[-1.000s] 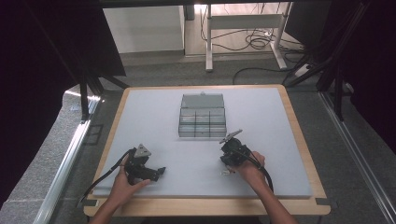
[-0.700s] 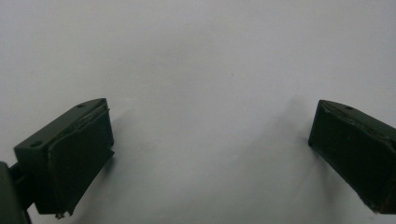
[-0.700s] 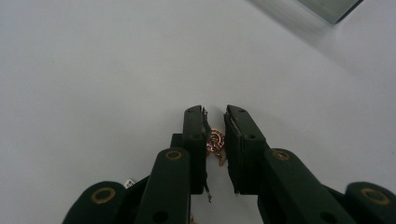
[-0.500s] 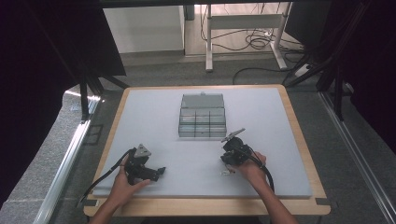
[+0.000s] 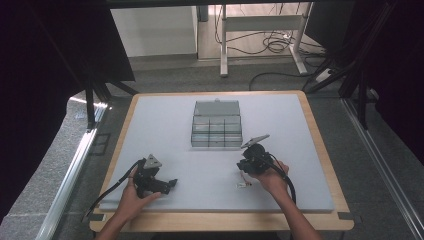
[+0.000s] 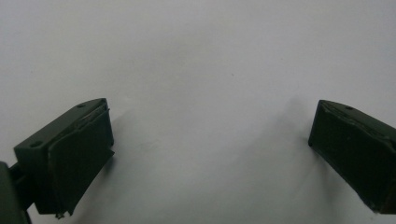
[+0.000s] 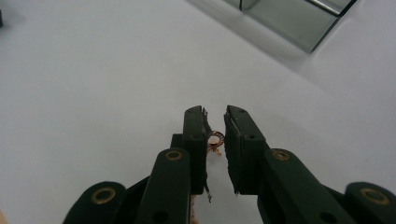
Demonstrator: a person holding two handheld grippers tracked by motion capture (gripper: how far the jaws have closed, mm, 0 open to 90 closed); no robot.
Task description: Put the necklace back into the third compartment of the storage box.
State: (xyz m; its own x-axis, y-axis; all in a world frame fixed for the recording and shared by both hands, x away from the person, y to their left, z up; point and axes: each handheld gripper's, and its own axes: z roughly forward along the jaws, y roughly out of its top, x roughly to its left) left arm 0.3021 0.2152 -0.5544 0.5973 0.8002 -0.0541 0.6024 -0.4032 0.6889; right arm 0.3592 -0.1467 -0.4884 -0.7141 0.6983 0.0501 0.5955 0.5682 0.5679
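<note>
My right gripper (image 7: 215, 113) is shut on a small copper ring (image 7: 215, 139) with a thin wire tail, held just above the white mat. From the high view that gripper (image 5: 244, 165) sits below the clear compartment box (image 5: 216, 125), in a hand at the front right. A small orange-and-white piece (image 5: 243, 185) lies on the mat beside that hand. My left gripper (image 6: 212, 112) is open wide over bare mat with nothing between its pads. It rests at the front left in the other hand (image 5: 171, 183).
The white mat (image 5: 165, 125) lies on a wood-edged table (image 5: 325, 150). A corner of the clear box (image 7: 299, 23) shows in the right gripper view, at the top right. Black frame legs and cables stand beyond the far edge.
The right gripper has drifted very slightly toward the near edge. The left gripper has stayed where it was.
</note>
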